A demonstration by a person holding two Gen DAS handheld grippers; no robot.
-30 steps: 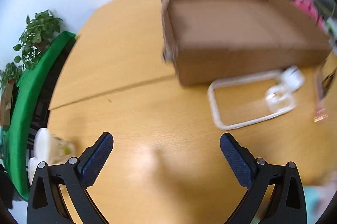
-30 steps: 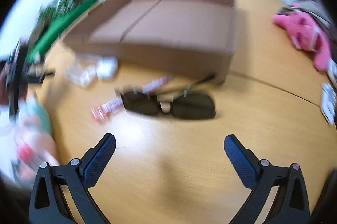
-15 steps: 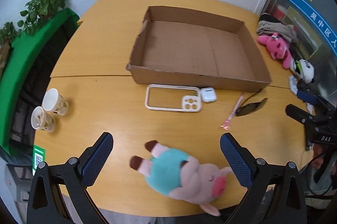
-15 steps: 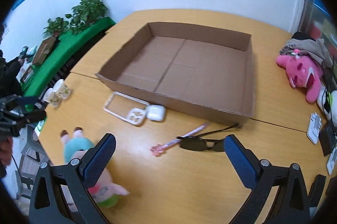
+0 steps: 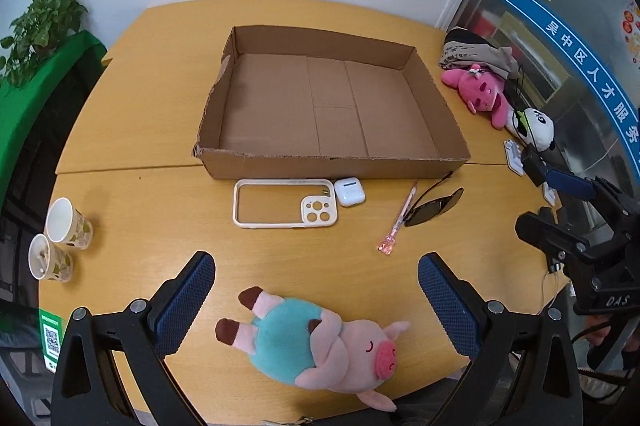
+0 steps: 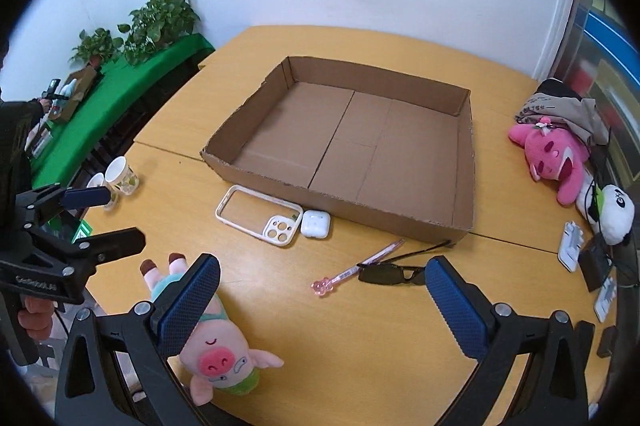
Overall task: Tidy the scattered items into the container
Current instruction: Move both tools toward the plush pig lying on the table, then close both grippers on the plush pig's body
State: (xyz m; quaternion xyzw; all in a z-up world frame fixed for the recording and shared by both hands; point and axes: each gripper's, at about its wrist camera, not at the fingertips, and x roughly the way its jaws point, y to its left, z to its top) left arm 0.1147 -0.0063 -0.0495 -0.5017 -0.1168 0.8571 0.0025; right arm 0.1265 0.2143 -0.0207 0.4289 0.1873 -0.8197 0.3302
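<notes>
Pre-grasp stage: nothing in the cardboard box [image 5: 332, 109] yet, both claws wide & empty, held above the near edge of the surface [image 5: 132, 129]. Left claw [image 5: 316, 302] frames the plush pig [image 5: 312, 342], lying on its side, soft, so prob. the first pick: drop, close round the belly. Phone case [image 5: 284, 203], earbud case [image 5: 349, 191], pen [image 5: 398, 222], sunglasses [image 5: 434, 207] lie just near the box's front wall. Right claw [image 6: 320, 298] hangs nr the pen.

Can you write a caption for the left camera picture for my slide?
Open left gripper above a plush pig, facing an empty cardboard box.
</notes>
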